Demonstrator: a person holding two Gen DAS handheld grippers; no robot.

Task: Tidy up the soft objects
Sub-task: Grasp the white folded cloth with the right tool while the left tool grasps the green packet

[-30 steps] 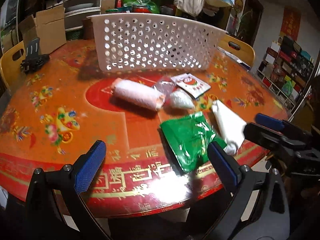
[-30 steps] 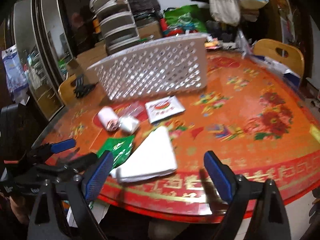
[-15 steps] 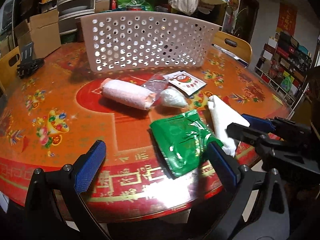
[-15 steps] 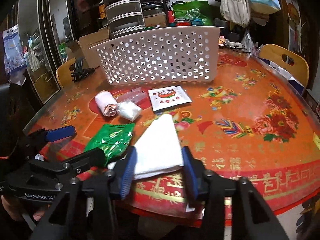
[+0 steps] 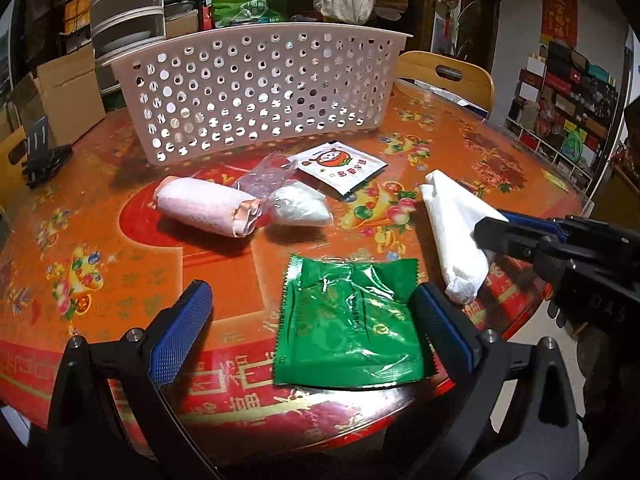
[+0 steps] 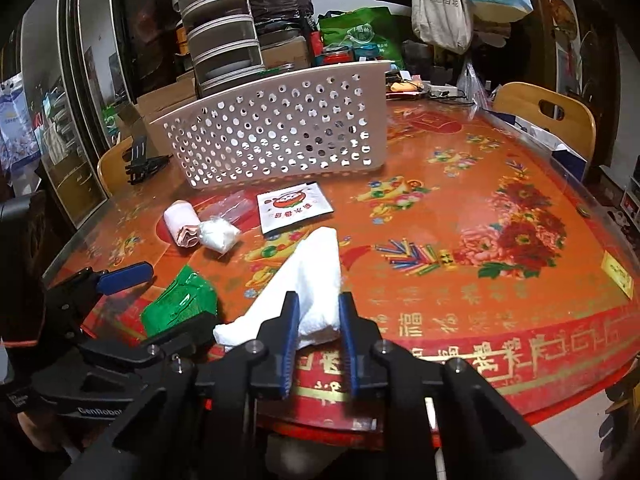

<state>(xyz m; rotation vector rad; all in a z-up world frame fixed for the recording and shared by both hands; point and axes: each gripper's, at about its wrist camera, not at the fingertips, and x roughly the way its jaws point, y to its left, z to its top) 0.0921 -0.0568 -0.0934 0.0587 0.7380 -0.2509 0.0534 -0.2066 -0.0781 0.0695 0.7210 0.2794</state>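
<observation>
The round red bench (image 6: 500,184) with flower prints is carrying everything, and its right half is lying bare, giving wide room on that side. At the far side the white perforated basket (image 5: 256,92) is standing upright with its long wall facing the cameras, and a strip of bare bench is showing between it and the soft things. The white folded cloth (image 6: 312,276) is lying at an angle near the front edge of the bench, its near end reaching almost to the rim. The right hand-held gripper (image 6: 319,320) is pressing its two blue pads against the near end of this cloth, so it is gripping the cloth there. The green packet (image 5: 348,324) is lying flat just left of the cloth, also close to the front edge. The left hand-held gripper (image 5: 316,316) is hovering over it with its fingers wide apart, one pad beside the right edge of the packet and the other well to the left over bare bench. Farther in, the pink rolled towel (image 5: 208,210) is lying on its side, touching a small white bundle (image 5: 300,208). Behind them the white sachet (image 5: 342,166) with a red picture is lying flat, near the basket wall, beside a clear plastic bag (image 5: 266,174).
</observation>
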